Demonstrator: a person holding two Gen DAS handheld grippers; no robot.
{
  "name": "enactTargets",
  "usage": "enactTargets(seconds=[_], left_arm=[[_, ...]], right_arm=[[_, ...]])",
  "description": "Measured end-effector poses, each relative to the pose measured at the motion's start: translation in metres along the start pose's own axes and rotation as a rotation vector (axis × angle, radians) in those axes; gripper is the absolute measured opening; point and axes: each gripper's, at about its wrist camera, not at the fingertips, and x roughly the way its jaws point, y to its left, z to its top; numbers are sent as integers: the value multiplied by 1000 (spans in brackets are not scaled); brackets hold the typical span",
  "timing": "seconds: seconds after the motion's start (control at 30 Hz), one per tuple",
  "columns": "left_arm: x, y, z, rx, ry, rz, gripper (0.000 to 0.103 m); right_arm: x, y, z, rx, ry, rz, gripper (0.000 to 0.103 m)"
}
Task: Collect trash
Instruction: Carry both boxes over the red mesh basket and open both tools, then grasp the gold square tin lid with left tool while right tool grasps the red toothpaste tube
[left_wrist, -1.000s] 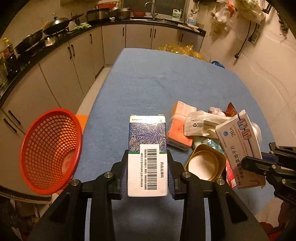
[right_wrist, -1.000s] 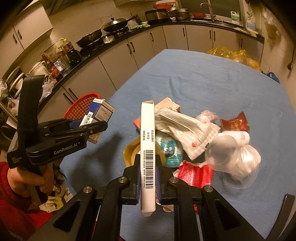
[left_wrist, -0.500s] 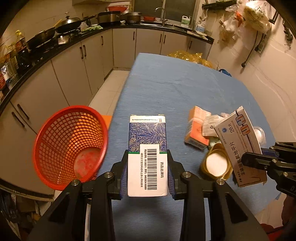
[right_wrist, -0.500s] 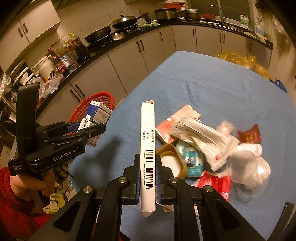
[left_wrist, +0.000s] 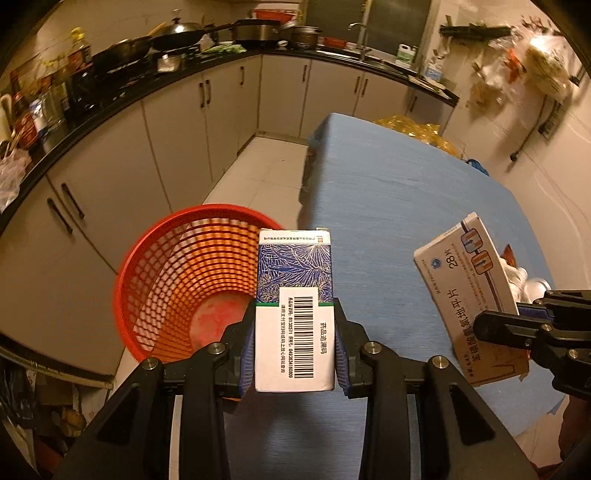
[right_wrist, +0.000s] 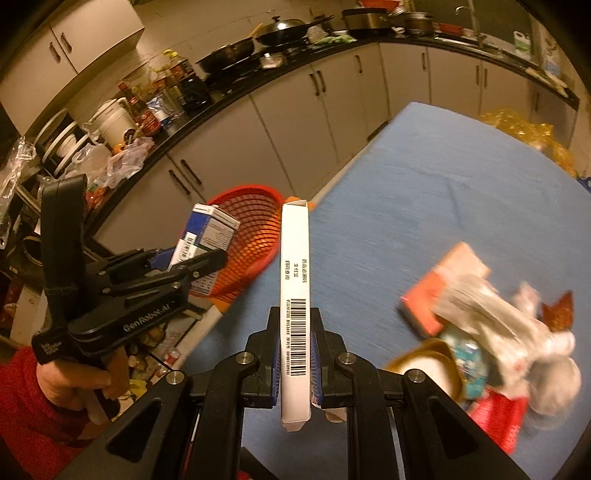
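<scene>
Gripping a blue cardboard box (left_wrist: 294, 306), leaf-patterned on top with a white barcode label, between the narrowly parted blue pads of the left gripper (left_wrist: 294, 354), jaws pressing flat against both long sides. Holding that box (right_wrist: 207, 240) upright just at the rim of a red plastic basket (left_wrist: 184, 288), a round, tapering bin with an open lattice wall and a solid base, standing on the floor beside the table (left_wrist: 388, 206). Pinching a thin white box (right_wrist: 294, 306) edge-on in the right gripper (right_wrist: 294, 369), jaws nearly closed on its narrow sides, barcode facing the lens, one end flap hanging loose at the bottom. Showing the same flat white box (left_wrist: 469, 295) tilted in the left view, printed face up, above the table's right part. Leaving a blurred heap of rubbish (right_wrist: 491, 339) on the blue cloth-covered table (right_wrist: 424, 192): an orange carton, crinkled white wrappers, a red foil packet, a round gold-rimmed tub, clear plastic cups. Wrapping a hand (right_wrist: 77, 380) in a red sleeve around the black handle of the left gripper (right_wrist: 199, 266).
</scene>
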Motion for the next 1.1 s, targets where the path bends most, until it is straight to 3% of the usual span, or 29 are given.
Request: enactTargets(seconds=[0.3, 0.73, 0.8, 0.87, 0.97, 1.1], left_arm=[[11, 49, 2, -66, 22, 23, 33], [29, 81, 11, -90, 40, 33, 34], [29, 82, 13, -97, 34, 30, 43], [28, 84, 14, -107, 23, 45, 64], [24, 86, 14, -121, 4, 51, 65], [20, 83, 14, -117, -5, 60, 65]], right_arm=[[42, 34, 32, -9, 33, 56, 14], [98, 53, 76, 14, 73, 85, 14], [105, 55, 82, 16, 76, 82, 15], [111, 55, 86, 20, 71, 71, 21], [111, 53, 91, 16, 53, 58, 34], [98, 48, 91, 17, 23, 49, 34]])
